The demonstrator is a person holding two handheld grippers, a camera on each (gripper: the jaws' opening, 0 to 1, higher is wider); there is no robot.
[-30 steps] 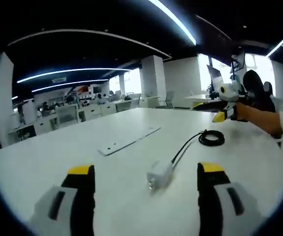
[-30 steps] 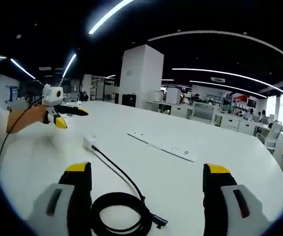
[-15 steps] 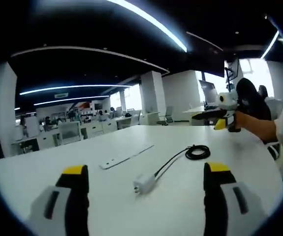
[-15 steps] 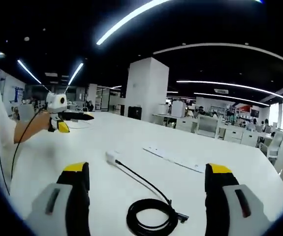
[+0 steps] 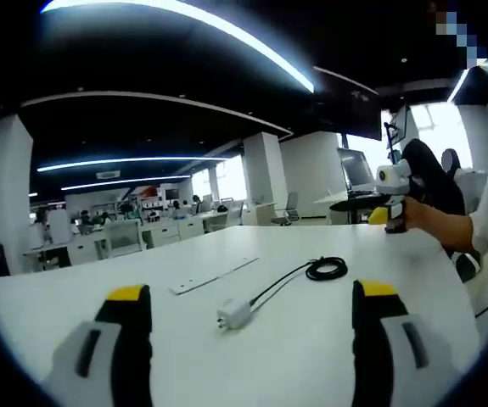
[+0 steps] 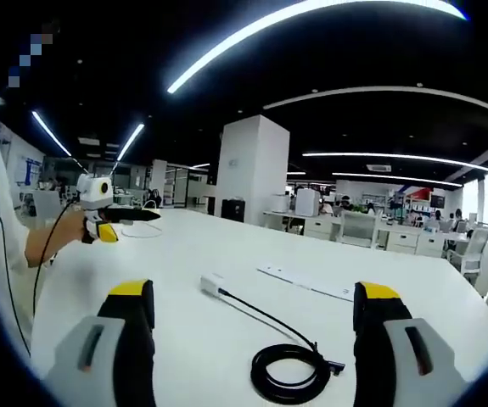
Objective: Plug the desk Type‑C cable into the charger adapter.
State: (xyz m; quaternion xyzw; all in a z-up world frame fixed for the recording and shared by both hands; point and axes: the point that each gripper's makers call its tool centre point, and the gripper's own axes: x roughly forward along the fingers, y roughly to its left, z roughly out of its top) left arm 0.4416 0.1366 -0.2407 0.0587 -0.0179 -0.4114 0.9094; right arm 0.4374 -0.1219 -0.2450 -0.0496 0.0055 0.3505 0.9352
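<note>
Since a second ago both cameras have pulled back and up, so the charger and cable now look smaller and farther off. The white counter (image 5: pixel 311 339) carries a flat white strip (image 5: pixel 214 275), the black cable (image 6: pixel 290 365) and the white charger (image 5: pixel 235 314). The cable runs from the charger to a loose coil, its plug end lying free. The left claw (image 5: pixel 245 339) and right claw (image 6: pixel 252 339) both gape wide, holding nothing, above the counter.
</note>
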